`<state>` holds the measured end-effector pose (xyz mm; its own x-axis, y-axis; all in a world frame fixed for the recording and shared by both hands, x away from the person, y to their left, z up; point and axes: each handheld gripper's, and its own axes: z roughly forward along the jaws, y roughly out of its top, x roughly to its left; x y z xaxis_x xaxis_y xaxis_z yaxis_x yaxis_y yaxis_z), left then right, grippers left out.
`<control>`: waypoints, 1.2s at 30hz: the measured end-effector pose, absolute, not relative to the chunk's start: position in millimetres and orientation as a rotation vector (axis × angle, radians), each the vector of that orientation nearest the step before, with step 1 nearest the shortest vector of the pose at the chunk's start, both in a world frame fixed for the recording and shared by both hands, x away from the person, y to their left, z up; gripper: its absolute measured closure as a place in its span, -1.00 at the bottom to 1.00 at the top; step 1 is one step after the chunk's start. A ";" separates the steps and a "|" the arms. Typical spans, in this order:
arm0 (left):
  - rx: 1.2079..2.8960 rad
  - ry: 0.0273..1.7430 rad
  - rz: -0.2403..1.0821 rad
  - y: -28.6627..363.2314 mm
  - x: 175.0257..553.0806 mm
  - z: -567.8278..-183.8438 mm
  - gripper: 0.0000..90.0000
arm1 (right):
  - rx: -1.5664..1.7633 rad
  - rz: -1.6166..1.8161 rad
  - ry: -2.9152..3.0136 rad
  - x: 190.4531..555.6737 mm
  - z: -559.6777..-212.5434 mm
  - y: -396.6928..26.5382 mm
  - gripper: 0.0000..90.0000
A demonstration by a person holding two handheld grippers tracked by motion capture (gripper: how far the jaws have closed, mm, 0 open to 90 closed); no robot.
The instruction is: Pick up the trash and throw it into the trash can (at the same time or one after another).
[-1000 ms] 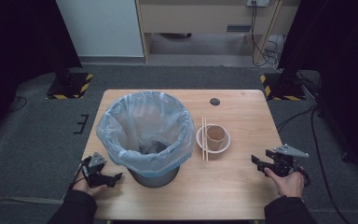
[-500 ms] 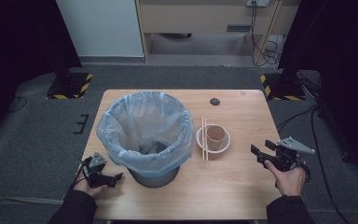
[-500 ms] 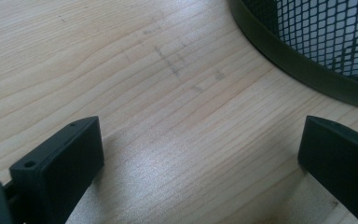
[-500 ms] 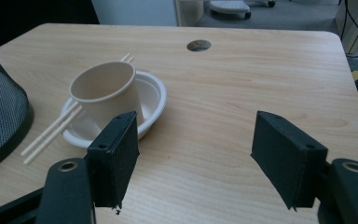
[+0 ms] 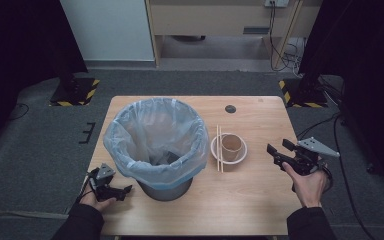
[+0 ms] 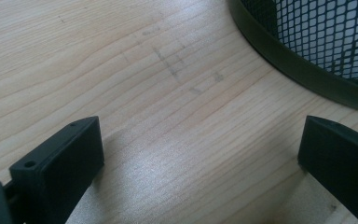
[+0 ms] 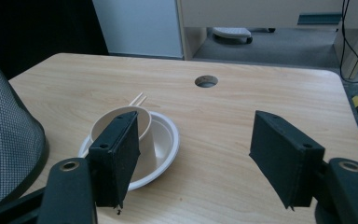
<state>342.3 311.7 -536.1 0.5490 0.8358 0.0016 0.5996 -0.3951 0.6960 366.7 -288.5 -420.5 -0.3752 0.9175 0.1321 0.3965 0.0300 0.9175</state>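
Cup [image 5: 231, 143] in its bowl [image 5: 228, 159] sits mid-frame, left of the nearer right gripper [image 5: 275, 153]; jaws apart, empty.

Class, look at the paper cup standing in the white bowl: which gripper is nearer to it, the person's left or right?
Right. The right gripper is just beside the paper cup, open toward it; the left gripper sits beyond the bin.

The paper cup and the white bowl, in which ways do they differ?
The paper cup is brown-beige, while the white bowl is white. The paper cup is taller and narrower, the white bowl wide and shallow. The paper cup stands inside the white bowl, which rests on the table itself. Both are round, upright and open at the top, beside the chopsticks.
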 end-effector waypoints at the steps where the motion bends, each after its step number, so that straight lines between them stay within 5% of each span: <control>1: 2.133 1.150 0.469 311.7 342.3 -536.1 -1.00 | 1.321 1.330 1.800 367.5 -418.6 -288.1 -0.26; 22: 2.132 1.152 0.469 311.3 342.2 -536.1 -1.00 | 1.248 1.348 1.800 399.5 -396.8 -259.3 -0.23; 36: 2.133 1.152 0.470 311.3 342.2 -536.1 -1.00 | 1.229 1.280 1.900 428.5 -417.3 -234.0 -0.11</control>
<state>342.2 311.3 -536.1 0.5477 0.8367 0.0021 0.5996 -0.3943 0.6965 428.5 -234.0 -417.3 -0.4417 0.8955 0.0550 0.3873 0.1350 0.9120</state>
